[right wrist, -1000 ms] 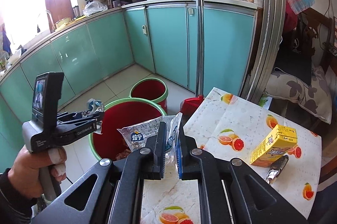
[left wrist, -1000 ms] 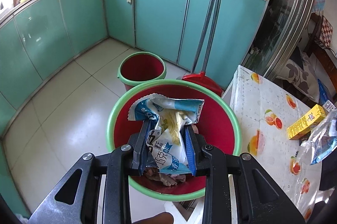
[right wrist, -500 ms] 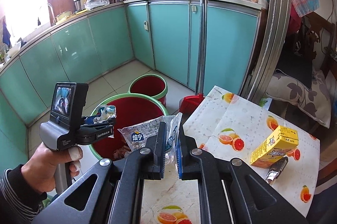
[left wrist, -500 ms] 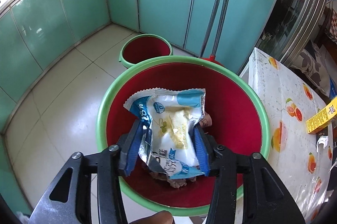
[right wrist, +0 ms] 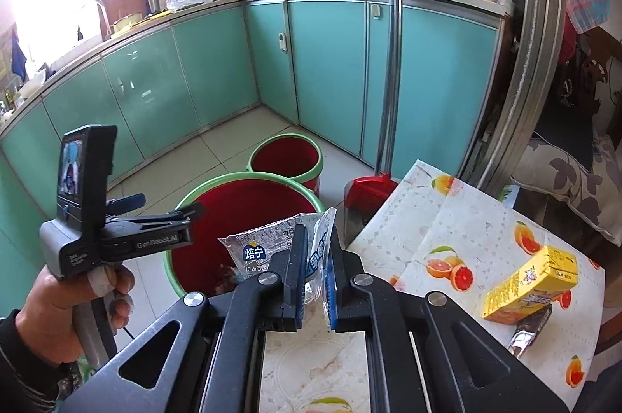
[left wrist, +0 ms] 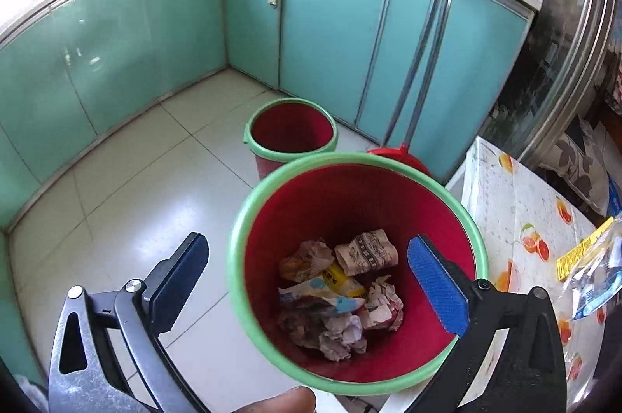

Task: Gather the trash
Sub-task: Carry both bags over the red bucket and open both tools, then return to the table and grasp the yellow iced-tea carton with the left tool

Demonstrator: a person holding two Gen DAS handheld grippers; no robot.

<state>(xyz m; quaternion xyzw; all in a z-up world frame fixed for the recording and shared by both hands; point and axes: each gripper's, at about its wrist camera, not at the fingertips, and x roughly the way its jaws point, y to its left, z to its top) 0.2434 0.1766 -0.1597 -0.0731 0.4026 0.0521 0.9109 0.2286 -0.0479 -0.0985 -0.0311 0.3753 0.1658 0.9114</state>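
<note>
My left gripper [left wrist: 311, 280] is wide open and empty, above the near red bin with a green rim [left wrist: 248, 296]. The blue-and-white snack wrapper [left wrist: 318, 296] lies inside the bin on crumpled paper [left wrist: 365, 253]. In the right wrist view the left gripper [right wrist: 155, 214] hovers over the same bin [right wrist: 248, 179]. My right gripper [right wrist: 315, 269] is shut on a clear plastic wrapper with blue print [right wrist: 268, 245], held at the table's left edge beside the bin.
A second red bin [left wrist: 291, 133] stands behind on the tiled floor. A red dustpan and broom [right wrist: 373, 191] lean on teal cabinets. A yellow carton [right wrist: 532, 280] and a small foil wrapper [right wrist: 528, 331] lie on the fruit-print tablecloth [right wrist: 447, 226].
My left gripper opened and let the blue-and-white wrapper fall into the near bin, then rose a little. The right gripper stayed still, holding its wrapper.
</note>
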